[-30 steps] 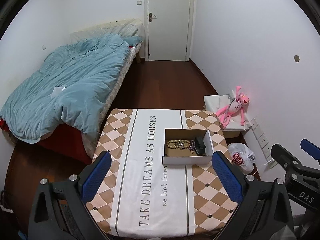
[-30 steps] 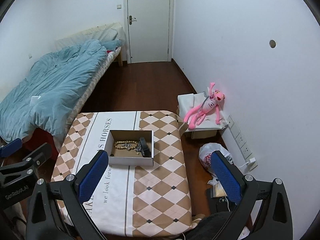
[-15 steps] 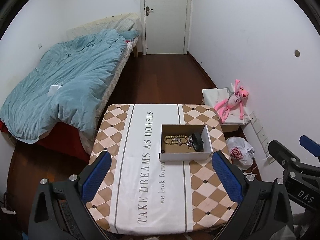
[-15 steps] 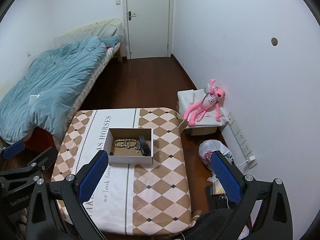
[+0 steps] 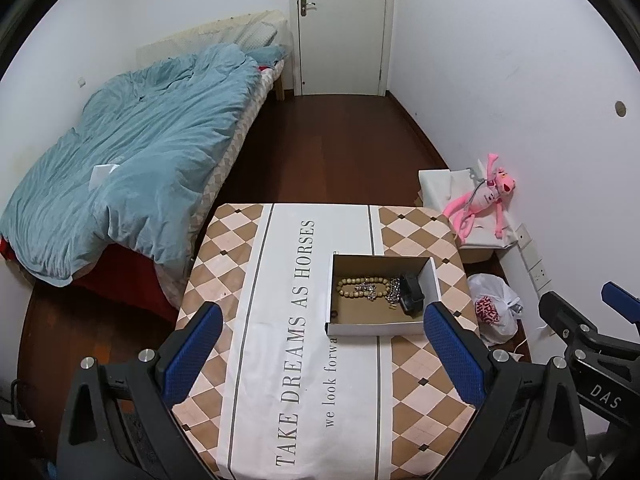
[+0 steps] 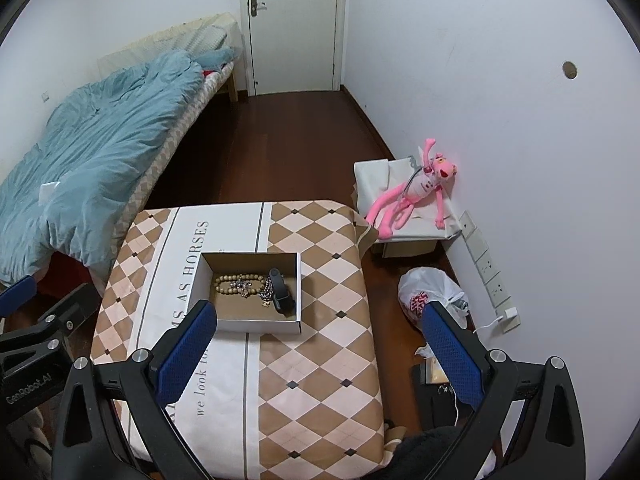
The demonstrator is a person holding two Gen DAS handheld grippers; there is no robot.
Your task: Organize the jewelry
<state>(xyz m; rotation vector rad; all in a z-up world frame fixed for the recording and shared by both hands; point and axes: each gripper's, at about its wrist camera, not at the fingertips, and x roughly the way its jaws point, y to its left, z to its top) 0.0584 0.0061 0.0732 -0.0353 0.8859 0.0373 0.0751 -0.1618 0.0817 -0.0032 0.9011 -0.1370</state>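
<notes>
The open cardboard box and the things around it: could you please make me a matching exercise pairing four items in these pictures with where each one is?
Things:
1. beige wooden bead bracelet
2. pink plush toy
3. white plastic bag with red print
4. crumpled blue duvet

Places:
A. on the bed
B. on the floor by the wall sockets
C. inside the open cardboard box
D. on a white-covered box against the wall

Pairs: 1-C, 2-D, 3-B, 4-A

A bed [image 5: 132, 168] with a rumpled blue duvet [image 6: 96, 148] runs along the left wall toward a closed white door [image 5: 340, 28]. 1 pink plush toy [image 6: 408, 196] sprawls on a low white-draped stand [image 6: 404, 232]. A white plastic bag [image 5: 494, 308], possibly holding rubbish, sits on the wooden floor [image 5: 332, 148].
</notes>
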